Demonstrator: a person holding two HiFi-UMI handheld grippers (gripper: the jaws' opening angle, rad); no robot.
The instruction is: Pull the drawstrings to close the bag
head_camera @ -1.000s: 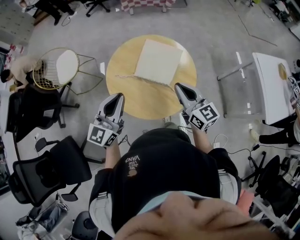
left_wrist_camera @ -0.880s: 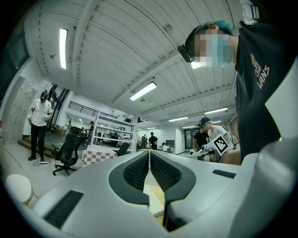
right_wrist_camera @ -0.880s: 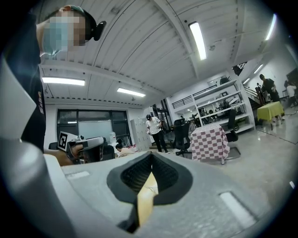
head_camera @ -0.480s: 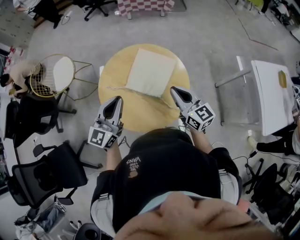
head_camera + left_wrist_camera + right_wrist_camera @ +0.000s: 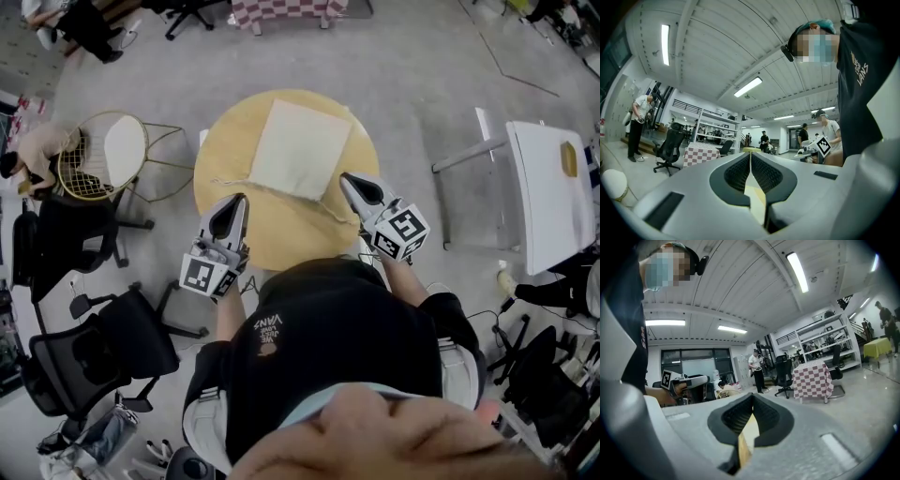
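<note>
Item inspected: cream drawstring bag [image 5: 302, 148], lying flat on the round wooden worktop [image 5: 225, 141], set toward its far half. Drawstrings [image 5: 231, 181] trail loose from the bag's near edge, one running left across the wood, the other toward the near right. Left gripper [image 5: 233, 202] is held over the near left part of the worktop, apart from the bag and near the left cord. Its jaws are clenched tip to tip with nothing between them, confirmed in the left gripper view [image 5: 750, 155]. Right gripper [image 5: 349, 180] is held near the bag's near right corner; its jaws likewise meet with nothing in them [image 5: 752, 398]. Neither gripper has a cord. Surroundings: wire chair [image 5: 103, 150] left of the worktop, white table [image 5: 544, 187] well to the right.
</note>
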